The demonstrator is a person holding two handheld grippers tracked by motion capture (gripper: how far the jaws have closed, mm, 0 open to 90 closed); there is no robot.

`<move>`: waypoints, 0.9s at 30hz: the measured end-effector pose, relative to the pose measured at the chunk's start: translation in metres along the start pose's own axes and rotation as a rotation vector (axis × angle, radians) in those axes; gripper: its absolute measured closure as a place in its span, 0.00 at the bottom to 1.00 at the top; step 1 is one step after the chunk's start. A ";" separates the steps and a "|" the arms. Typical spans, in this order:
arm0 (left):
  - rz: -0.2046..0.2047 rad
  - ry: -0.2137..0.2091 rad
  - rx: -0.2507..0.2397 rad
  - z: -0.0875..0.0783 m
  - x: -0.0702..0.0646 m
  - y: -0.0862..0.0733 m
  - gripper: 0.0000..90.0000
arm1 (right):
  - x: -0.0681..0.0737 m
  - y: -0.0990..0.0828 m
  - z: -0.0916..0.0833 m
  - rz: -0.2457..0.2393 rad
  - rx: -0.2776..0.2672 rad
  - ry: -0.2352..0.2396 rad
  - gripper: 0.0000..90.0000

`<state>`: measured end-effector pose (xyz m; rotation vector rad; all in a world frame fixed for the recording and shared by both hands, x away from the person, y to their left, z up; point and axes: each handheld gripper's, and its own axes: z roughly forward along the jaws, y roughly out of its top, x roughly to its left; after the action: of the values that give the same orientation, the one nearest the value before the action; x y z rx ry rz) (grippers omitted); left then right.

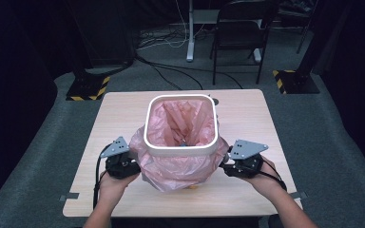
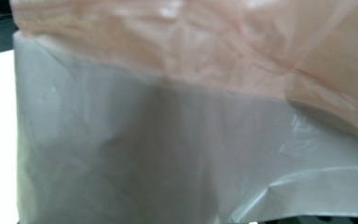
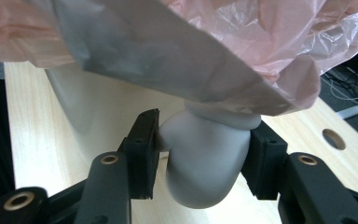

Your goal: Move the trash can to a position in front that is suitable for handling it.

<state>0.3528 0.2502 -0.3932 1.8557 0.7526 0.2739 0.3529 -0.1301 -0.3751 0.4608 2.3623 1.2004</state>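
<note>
A white, square-rimmed bin [image 1: 180,149] stands in the middle of the wooden table [image 1: 247,114], lined with a pink plastic bag [image 1: 180,171] whose hem is folded over the rim and bulges down the front. My left gripper [image 1: 134,166] is at the bin's left side, its tips tucked under the bag's hem. In the left gripper view the pink bag [image 2: 191,46] lies close over wrinkled pale film, and the jaws are hidden. My right gripper [image 3: 203,140] is at the bin's right side [image 1: 224,167], its pads [image 3: 144,140] pressing on a bunched lobe of the bag [image 3: 205,163].
A round hole [image 3: 334,138] is in the tabletop behind the bin. Beyond the table stand a dark folding chair [image 1: 242,28], floor cables and two stands with yellow-black striped bases [image 1: 88,88] [image 1: 292,80]. The table's front edge is close to the person's forearms.
</note>
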 end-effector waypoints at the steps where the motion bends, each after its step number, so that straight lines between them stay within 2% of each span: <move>1: -0.002 -0.002 0.004 0.002 0.000 -0.001 0.77 | -0.001 -0.003 0.000 0.013 -0.003 0.008 0.57; 4: 0.014 -0.004 0.003 0.001 -0.001 -0.004 0.77 | -0.001 -0.012 0.000 0.058 -0.039 0.029 0.57; 9: 0.029 -0.004 0.009 0.001 -0.001 -0.008 0.77 | 0.003 -0.015 -0.001 0.094 -0.072 0.039 0.57; 13: 0.043 -0.004 0.015 0.001 -0.002 -0.008 0.75 | 0.004 -0.015 -0.003 0.115 -0.062 0.036 0.57; 17: 0.037 -0.004 0.020 0.001 0.000 -0.009 0.72 | 0.004 -0.013 -0.002 0.121 -0.051 0.014 0.56; 23: 0.024 -0.001 0.020 0.001 0.002 -0.009 0.67 | 0.003 -0.012 -0.002 0.125 -0.038 0.019 0.55; 27: 0.014 0.000 0.007 0.000 0.004 -0.009 0.61 | 0.003 -0.011 -0.002 0.124 -0.029 0.014 0.53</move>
<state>0.3526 0.2547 -0.4015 1.8679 0.7417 0.2807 0.3483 -0.1363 -0.3832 0.5993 2.3548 1.2949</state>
